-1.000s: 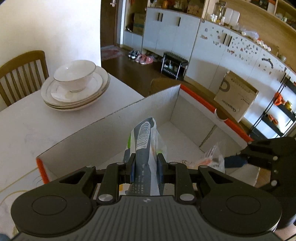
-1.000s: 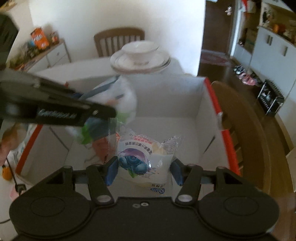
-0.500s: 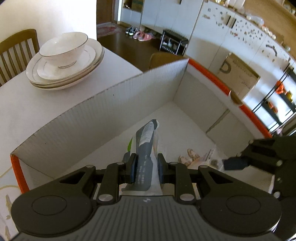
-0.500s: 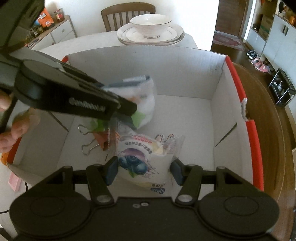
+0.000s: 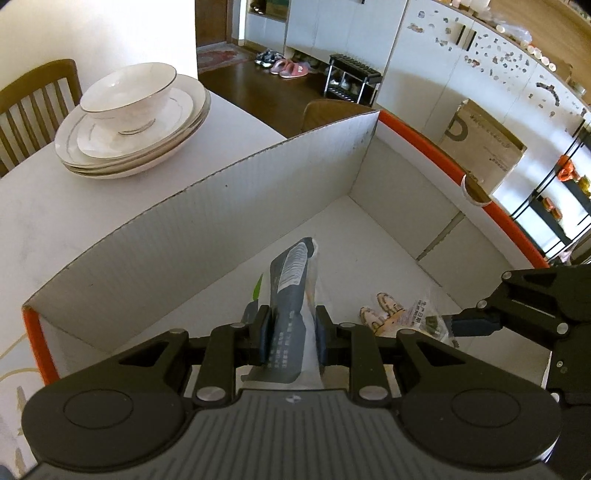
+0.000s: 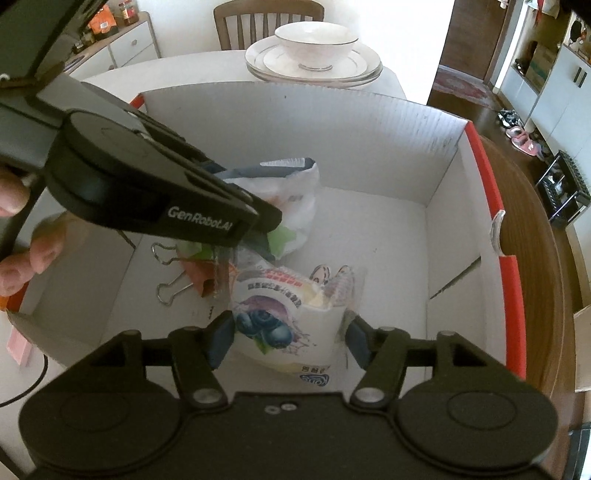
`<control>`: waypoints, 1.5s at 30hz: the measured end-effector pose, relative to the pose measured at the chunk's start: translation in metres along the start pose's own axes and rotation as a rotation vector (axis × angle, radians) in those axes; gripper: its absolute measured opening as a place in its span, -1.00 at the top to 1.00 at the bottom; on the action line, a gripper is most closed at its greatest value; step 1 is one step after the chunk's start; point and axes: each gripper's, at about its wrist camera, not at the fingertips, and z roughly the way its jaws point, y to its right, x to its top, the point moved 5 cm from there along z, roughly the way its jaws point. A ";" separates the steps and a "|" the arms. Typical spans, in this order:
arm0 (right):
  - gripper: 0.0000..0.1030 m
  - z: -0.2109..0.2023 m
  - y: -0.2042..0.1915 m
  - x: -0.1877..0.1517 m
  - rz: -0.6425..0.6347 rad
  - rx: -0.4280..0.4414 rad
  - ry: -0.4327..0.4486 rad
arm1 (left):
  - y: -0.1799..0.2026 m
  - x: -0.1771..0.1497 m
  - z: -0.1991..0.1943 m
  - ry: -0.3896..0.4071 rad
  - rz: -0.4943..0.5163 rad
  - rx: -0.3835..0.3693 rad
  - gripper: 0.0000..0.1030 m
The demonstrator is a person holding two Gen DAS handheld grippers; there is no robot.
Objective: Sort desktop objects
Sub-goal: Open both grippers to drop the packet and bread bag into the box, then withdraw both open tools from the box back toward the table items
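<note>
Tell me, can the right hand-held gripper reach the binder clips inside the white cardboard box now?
Probably not: the right hand-held gripper has the blueberry snack packet between its opening jaws, and the left hand-held gripper hangs over the metal-handled binder clips.

I was working in a home's dining area. Stacked plates [image 5: 133, 136] with a bowl [image 5: 127, 92] sat on the white table [image 5: 74, 206] beside a wooden chair [image 5: 33, 99]. Slippers [image 5: 291, 69] lay by white cabinets [image 5: 332, 33] across the dark floor
</note>
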 end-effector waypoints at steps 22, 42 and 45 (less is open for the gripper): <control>-0.79 -0.041 -0.005 0.001 0.017 -0.020 0.135 | -0.006 -0.012 -0.065 0.157 -0.022 -0.044 0.42; -0.99 -0.086 -0.026 0.001 0.130 -0.015 0.290 | -0.015 -0.038 -0.128 0.312 0.032 -0.091 -0.69; -0.99 -0.092 -0.031 0.001 0.157 -0.023 0.307 | -0.020 -0.046 -0.142 0.336 0.037 -0.100 -0.70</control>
